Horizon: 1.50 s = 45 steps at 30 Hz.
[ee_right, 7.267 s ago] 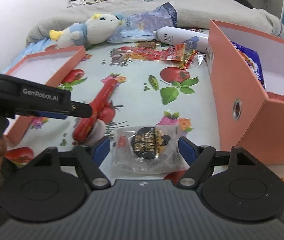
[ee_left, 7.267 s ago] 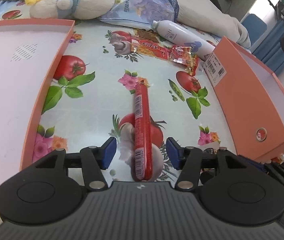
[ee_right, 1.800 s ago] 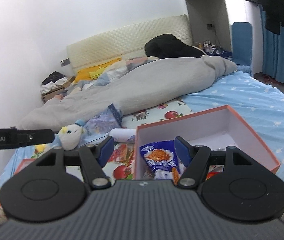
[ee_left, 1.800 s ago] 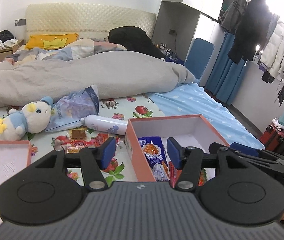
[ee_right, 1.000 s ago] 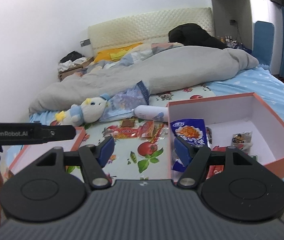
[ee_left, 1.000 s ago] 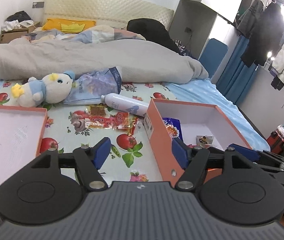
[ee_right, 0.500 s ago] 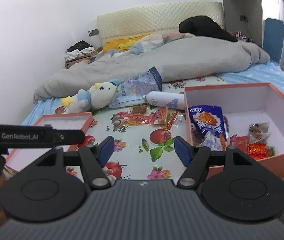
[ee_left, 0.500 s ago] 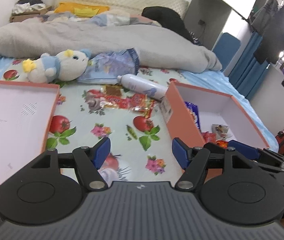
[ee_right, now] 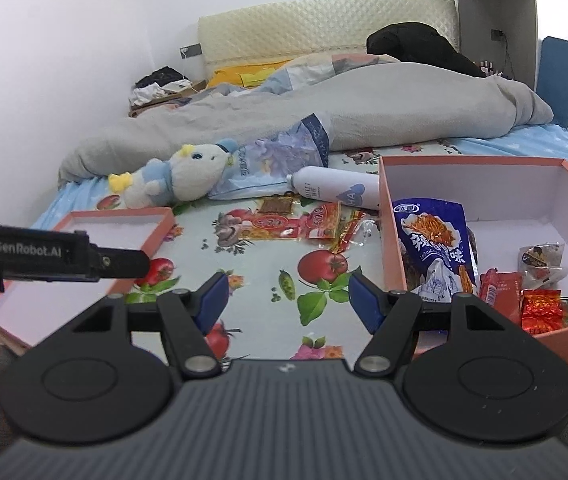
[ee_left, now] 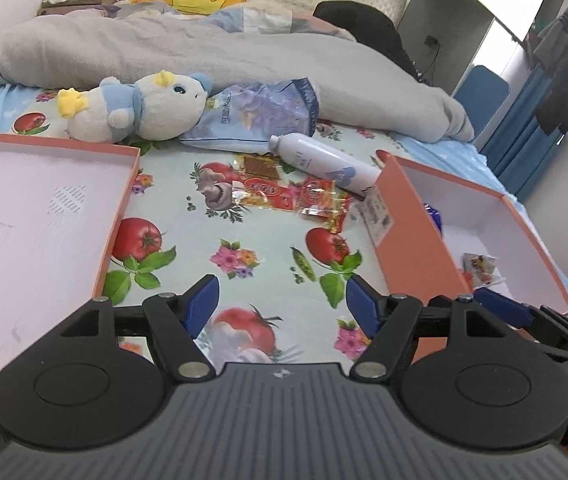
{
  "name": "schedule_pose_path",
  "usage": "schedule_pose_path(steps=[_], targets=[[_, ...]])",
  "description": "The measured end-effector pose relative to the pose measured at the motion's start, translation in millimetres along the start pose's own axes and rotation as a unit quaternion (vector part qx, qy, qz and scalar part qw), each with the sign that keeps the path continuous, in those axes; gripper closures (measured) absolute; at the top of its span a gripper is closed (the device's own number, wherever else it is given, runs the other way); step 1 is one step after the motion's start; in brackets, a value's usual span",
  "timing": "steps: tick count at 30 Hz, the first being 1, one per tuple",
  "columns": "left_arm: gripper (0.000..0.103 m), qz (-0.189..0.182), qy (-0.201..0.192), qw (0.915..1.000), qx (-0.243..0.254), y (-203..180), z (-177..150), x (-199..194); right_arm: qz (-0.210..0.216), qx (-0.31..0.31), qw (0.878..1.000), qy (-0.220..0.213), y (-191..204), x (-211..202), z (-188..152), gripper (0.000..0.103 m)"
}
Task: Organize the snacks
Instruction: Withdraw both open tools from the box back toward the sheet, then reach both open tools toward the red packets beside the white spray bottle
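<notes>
Both my grippers are wide open and hold nothing. My left gripper [ee_left: 279, 300] and my right gripper [ee_right: 286, 294] hang over the tomato cloth [ee_left: 243, 236]. The red snack packs [ee_left: 296, 196] lie at 12 o'clock, just left of the orange box [ee_right: 388, 248]. I should go down slowly, grab one pack by its flat edge, and not bump the white bottle [ee_left: 324, 164].

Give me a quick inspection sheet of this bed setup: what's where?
Surface: fruit-print cloth on a bed.
Job's things: orange box holding a blue snack bag and small packets; red snack packets lie loose on the cloth.
Clutter: plush toy, white bottle, box lid, purple bag.
Grippers: left tongs and right tongs open, empty.
Cables: nothing seen.
Surroundings: grey duvet, hanging clothes.
</notes>
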<state>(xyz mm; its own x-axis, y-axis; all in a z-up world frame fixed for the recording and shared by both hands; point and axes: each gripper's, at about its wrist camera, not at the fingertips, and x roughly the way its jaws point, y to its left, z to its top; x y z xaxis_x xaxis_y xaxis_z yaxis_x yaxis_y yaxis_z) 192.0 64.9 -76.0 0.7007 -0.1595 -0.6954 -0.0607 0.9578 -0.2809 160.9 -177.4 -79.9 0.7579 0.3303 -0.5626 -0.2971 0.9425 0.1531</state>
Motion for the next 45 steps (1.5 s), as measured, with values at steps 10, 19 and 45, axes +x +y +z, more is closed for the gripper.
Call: schedule_pose_path(steps=[10, 19, 45], targets=[[0.02, 0.019, 0.015, 0.9997, 0.003, 21, 28, 65, 0.001, -0.033, 0.999, -0.004, 11, 62, -2, 0.035], [0.018, 0.016, 0.041, 0.999, -0.011, 46, 52, 140, -0.017, -0.051, 0.998, 0.013, 14, 118, -5, 0.035], [0.003, 0.007, 0.076, 0.9971, 0.007, 39, 137, 331, -0.124, -0.056, 0.99, 0.037, -1, 251, 22, 0.035]])
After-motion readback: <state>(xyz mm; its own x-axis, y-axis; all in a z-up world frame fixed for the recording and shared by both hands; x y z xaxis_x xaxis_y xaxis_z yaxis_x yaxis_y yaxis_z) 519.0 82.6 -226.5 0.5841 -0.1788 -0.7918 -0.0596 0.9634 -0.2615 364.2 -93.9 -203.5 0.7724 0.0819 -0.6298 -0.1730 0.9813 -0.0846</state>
